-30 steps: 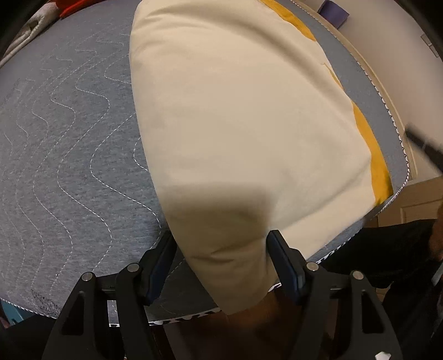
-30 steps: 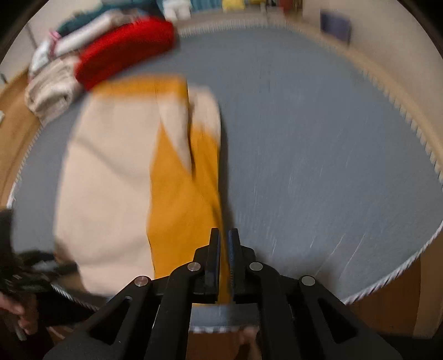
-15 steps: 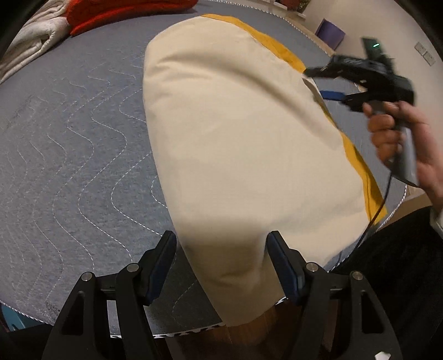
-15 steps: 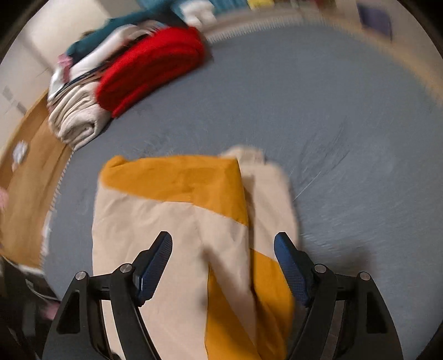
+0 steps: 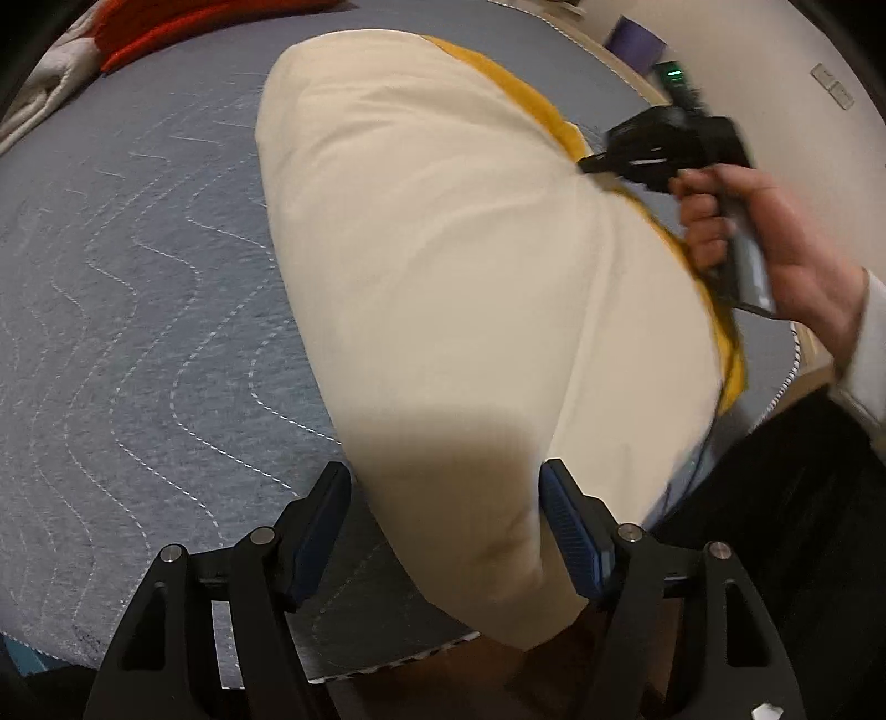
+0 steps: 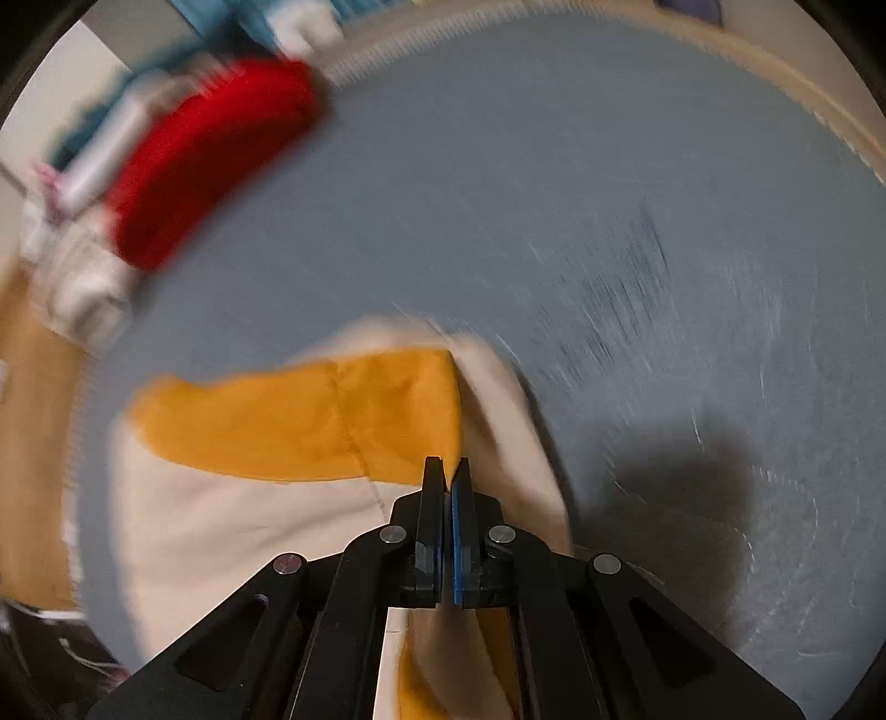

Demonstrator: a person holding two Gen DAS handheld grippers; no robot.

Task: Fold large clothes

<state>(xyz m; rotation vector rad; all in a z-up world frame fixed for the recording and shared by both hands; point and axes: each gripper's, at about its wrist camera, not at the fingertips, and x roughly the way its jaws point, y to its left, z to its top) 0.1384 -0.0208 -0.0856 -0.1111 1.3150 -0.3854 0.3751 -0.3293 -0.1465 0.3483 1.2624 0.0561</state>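
Note:
A large cream and mustard-yellow garment (image 5: 454,266) lies folded on the grey quilted mat (image 5: 138,310). My left gripper (image 5: 446,515) is open, with its fingers on either side of the garment's near corner. My right gripper (image 6: 446,482) has its jaws together over the yellow panel (image 6: 310,421) of the garment; the view is blurred, so whether cloth is pinched between them is unclear. The right gripper also shows in the left wrist view (image 5: 659,149), held in a hand at the garment's right edge.
Folded clothes are piled at the mat's far left, among them a red one (image 6: 205,160) and a white one (image 6: 83,277). The mat's stitched edge (image 5: 387,659) runs close to me. A purple object (image 5: 637,44) stands by the wall.
My right gripper went from open to jaws together and moved down onto the garment's yellow panel. The left gripper stayed open around the near corner.

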